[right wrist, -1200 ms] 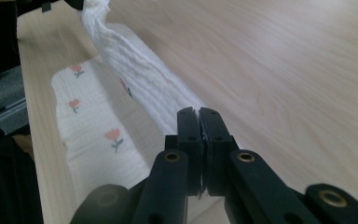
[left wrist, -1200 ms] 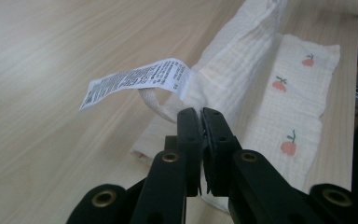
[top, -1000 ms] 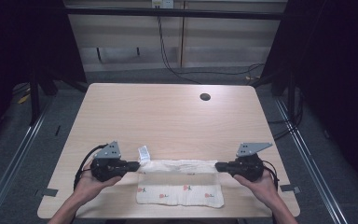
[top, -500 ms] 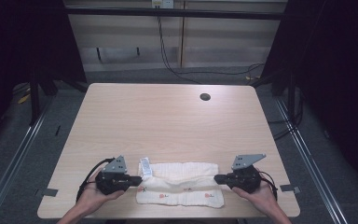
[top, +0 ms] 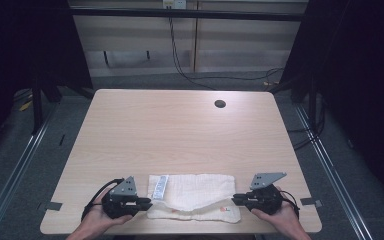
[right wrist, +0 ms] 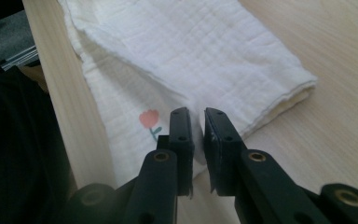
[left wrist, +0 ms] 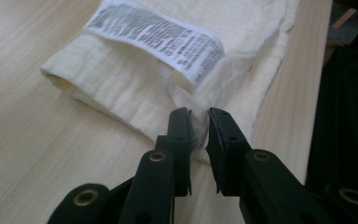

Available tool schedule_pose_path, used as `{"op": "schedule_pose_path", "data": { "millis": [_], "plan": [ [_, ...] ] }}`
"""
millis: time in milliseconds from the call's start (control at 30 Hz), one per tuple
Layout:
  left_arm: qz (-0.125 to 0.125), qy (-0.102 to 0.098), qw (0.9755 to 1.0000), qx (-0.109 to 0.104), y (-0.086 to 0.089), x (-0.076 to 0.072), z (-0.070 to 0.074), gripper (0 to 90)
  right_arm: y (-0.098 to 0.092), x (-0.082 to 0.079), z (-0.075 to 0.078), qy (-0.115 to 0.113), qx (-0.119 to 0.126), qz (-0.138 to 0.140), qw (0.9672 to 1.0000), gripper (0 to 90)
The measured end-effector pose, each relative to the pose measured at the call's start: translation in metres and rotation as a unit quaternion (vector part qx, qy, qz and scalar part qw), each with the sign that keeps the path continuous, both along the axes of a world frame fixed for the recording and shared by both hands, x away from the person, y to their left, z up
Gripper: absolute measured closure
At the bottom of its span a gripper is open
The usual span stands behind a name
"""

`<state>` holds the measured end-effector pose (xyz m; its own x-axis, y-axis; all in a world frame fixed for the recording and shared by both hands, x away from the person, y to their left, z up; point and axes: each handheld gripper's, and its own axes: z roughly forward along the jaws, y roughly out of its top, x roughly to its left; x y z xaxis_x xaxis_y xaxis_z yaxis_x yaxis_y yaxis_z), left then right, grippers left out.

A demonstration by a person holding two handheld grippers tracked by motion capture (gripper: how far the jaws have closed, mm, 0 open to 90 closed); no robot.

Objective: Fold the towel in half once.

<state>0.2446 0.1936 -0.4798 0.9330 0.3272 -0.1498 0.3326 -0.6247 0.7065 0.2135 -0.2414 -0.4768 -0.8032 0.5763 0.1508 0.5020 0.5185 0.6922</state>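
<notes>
A cream-white cloth (top: 195,192) lies folded on the wooden table (top: 180,135) near its front edge, with a white printed label (top: 160,186) at its left end. My left gripper (top: 147,204) sits at the cloth's left end. Its jaws have just been opening, and in the left gripper view (left wrist: 198,116) a bit of cloth edge (left wrist: 135,88) still lies loosely in the narrow gap. My right gripper (top: 235,200) is at the cloth's right end. Its jaws (right wrist: 196,114) have also just been opening, a little apart over the cloth (right wrist: 191,46), beside a small red flower print (right wrist: 148,119).
A round cable hole (top: 220,104) sits in the far right part of the tabletop. Bare wood stretches beyond the cloth. The table's front edge (right wrist: 70,130) runs close beside both grippers. Cables hang at the back wall (top: 180,55).
Both hands came down and toward the front edge, laying the cloth's upper layer flat on the table. Both pairs of jaws went from pinched on the cloth ends to slightly apart.
</notes>
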Motion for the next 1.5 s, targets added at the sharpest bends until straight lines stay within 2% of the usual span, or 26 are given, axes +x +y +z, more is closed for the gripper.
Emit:
{"op": "schedule_pose_path", "data": {
  "millis": [33,133,167,267,300,467,567,600,700,800,833,867,933,967,1000,1033,1100,1200,1233,1267,1300,1333,1367,1400,1433,1500],
  "plan": [
    [0.002,0.007,1.0000,-0.006,0.002,0.000,0.001,78.5,-0.001,-0.004,0.000,0.003,-0.002,0.000,1.0000,80.5],
    [0.015,0.007,0.9998,-0.009,0.006,0.000,0.004,78.9,-0.001,-0.006,0.000,0.004,-0.006,0.002,1.0000,79.1],
    [0.021,0.013,0.9995,-0.022,0.011,0.001,0.006,78.8,-0.002,-0.009,0.003,0.001,-0.001,-0.001,1.0000,78.8],
    [0.027,0.008,0.9993,-0.023,0.015,0.003,0.008,78.8,-0.004,-0.010,0.007,-0.006,0.008,-0.001,0.9999,77.4],
    [0.031,0.009,0.9991,-0.030,0.016,0.003,0.009,78.8,-0.004,-0.011,0.008,-0.006,0.011,-0.002,0.9999,77.4],
    [0.044,-0.007,0.9987,-0.024,0.018,0.009,0.012,75.5,0.002,-0.004,0.009,-0.015,0.009,-0.007,0.9998,72.0],
    [0.033,-0.014,0.9993,-0.011,0.010,0.013,0.012,73.1,0.011,-0.001,0.009,-0.026,0.013,-0.011,0.9995,67.5],
    [0.028,-0.014,0.9995,0.000,0.003,0.018,0.011,71.9,0.019,0.003,0.006,-0.018,0.011,-0.006,0.9998,64.8],
    [0.020,-0.007,0.9998,0.002,-0.006,0.027,0.011,75.2,0.028,0.007,0.002,-0.006,0.003,0.004,1.0000,61.5],
    [0.020,-0.007,0.9997,0.013,-0.014,0.037,0.012,77.6,0.046,0.013,-0.002,0.005,-0.002,0.025,0.9997,58.9],
    [0.026,-0.010,0.9995,0.013,-0.020,0.046,0.013,77.1,0.052,0.015,-0.003,0.006,-0.005,0.029,0.9995,58.6],
    [0.026,-0.010,0.9995,0.013,-0.020,0.046,0.013,76.1,0.052,0.015,-0.003,0.006,-0.005,0.029,0.9995,58.6],
    [0.033,-0.010,0.9994,0.009,-0.023,0.056,0.014,74.5,0.061,0.019,-0.004,0.008,-0.007,0.037,0.9993,58.1],
    [0.035,-0.007,0.9993,0.015,-0.028,0.061,0.010,71.1,0.070,0.022,-0.007,0.008,-0.015,0.043,0.9989,56.6],
    [0.035,-0.007,0.9993,0.015,-0.028,0.061,0.010,69.7,0.070,0.022,-0.007,0.008,-0.015,0.043,0.9989,56.6],
    [0.029,-0.013,0.9990,0.033,-0.033,0.061,0.005,66.8,0.076,0.021,-0.010,0.009,-0.020,0.047,0.9986,55.2],
    [0.029,-0.014,0.9990,0.029,-0.035,0.060,0.003,66.0,0.078,0.019,-0.014,0.008,-0.032,0.054,0.9980,53.7],
    [0.027,-0.018,0.9986,0.043,-0.039,0.060,-0.002,61.8,0.079,0.016,-0.016,-0.003,-0.036,0.052,0.9980,53.8],
    [0.023,-0.020,0.9978,0.059,-0.040,0.060,-0.006,60.5,0.081,0.012,-0.016,-0.021,-0.051,0.054,0.9970,55.4],
    [0.023,-0.020,0.9978,0.059,-0.040,0.060,-0.006,59.6,0.081,0.012,-0.016,-0.021,-0.051,0.054,0.9970,55.4],
    [0.007,-0.030,0.9966,0.076,-0.041,0.061,-0.009,58.7,0.083,0.010,-0.015,-0.029,-0.059,0.054,0.9964,59.0],
    [0.013,-0.027,0.9966,0.076,-0.043,0.061,-0.008,58.5,0.083,0.010,-0.015,-0.029,-0.063,0.055,0.9960,61.9],
    [0.022,-0.021,0.9975,0.064,-0.045,0.059,-0.009,57.7,0.083,0.010,-0.014,-0.030,-0.064,0.056,0.9959,65.9],
    [0.022,-0.021,0.9975,0.064,-0.045,0.059,-0.009,57.5,0.083,0.010,-0.014,-0.030,-0.064,0.056,0.9959,65.9],
    [0.026,-0.024,0.9972,0.066,-0.047,0.059,-0.010,57.5,0.082,0.011,-0.014,-0.026,-0.062,0.058,0.9961,72.3],
    [0.025,-0.026,0.9973,0.064,-0.049,0.060,-0.010,58.6,0.080,0.012,-0.014,-0.025,-0.061,0.054,0.9964,75.9]
  ]
}}
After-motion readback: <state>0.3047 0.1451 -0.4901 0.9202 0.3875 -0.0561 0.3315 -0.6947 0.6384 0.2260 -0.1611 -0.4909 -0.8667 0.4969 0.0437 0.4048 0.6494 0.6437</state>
